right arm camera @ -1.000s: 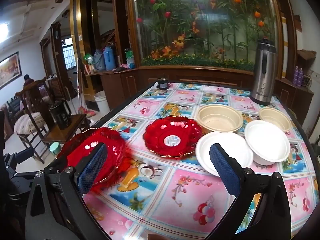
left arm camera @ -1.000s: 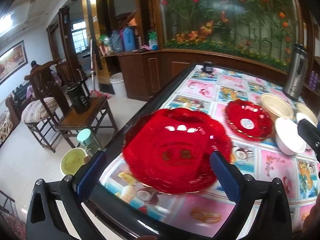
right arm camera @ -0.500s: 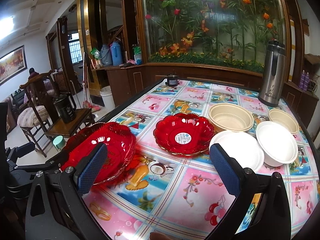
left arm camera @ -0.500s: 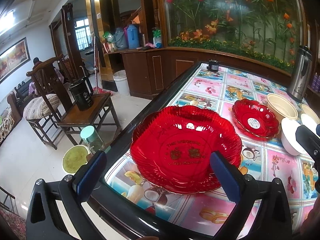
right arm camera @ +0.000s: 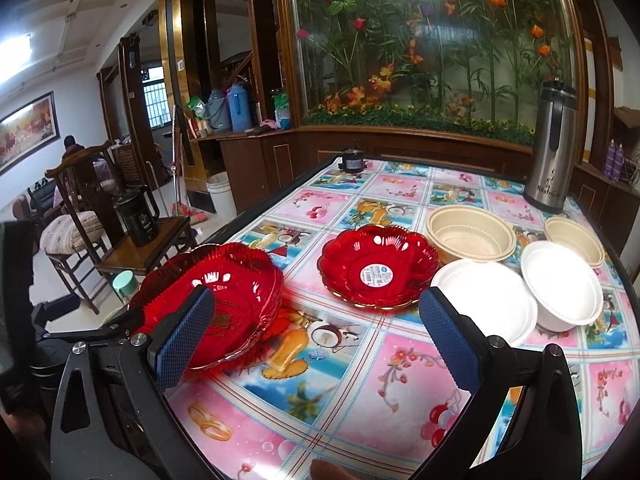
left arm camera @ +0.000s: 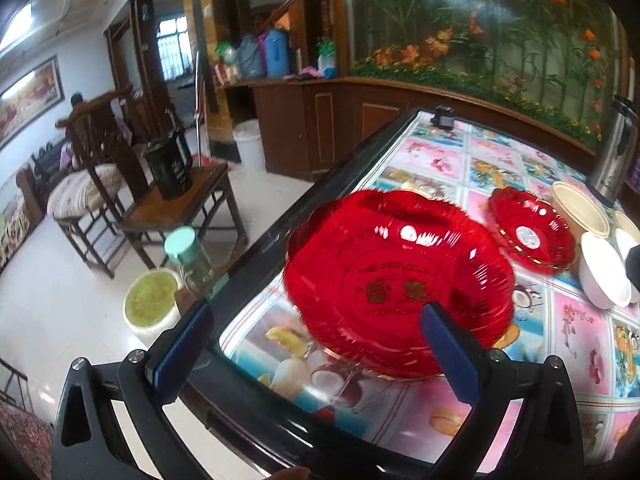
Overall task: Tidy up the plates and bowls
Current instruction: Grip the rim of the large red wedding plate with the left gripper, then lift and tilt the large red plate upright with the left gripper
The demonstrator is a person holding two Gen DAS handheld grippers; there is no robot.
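My left gripper point(left arm camera: 316, 344) hangs over the near left edge of the worktop point(left arm camera: 496, 412) with its blue pads wide apart and nothing between them. Just past the pads sits the large red plate point(left arm camera: 400, 280), gold lettering in its middle; it looks slightly tilted, though I cannot tell whether all of it rests on the cloth. My right gripper point(right arm camera: 316, 338) is spread open too, holding nothing, above the patterned cloth near me. From there I see the same large red plate point(right arm camera: 216, 304) at the near left, and the smaller red plate point(right arm camera: 378, 266) (a round sticker in its centre) further in and well apart from it. Right of that lie a flat white plate point(right arm camera: 486, 306) and a white bowl point(right arm camera: 562, 284), close beside each other. Behind them stand two beige bowls, a large one point(right arm camera: 470, 236) and a smaller one point(right arm camera: 574, 240). A steel flask point(right arm camera: 554, 148) stands at the far right.
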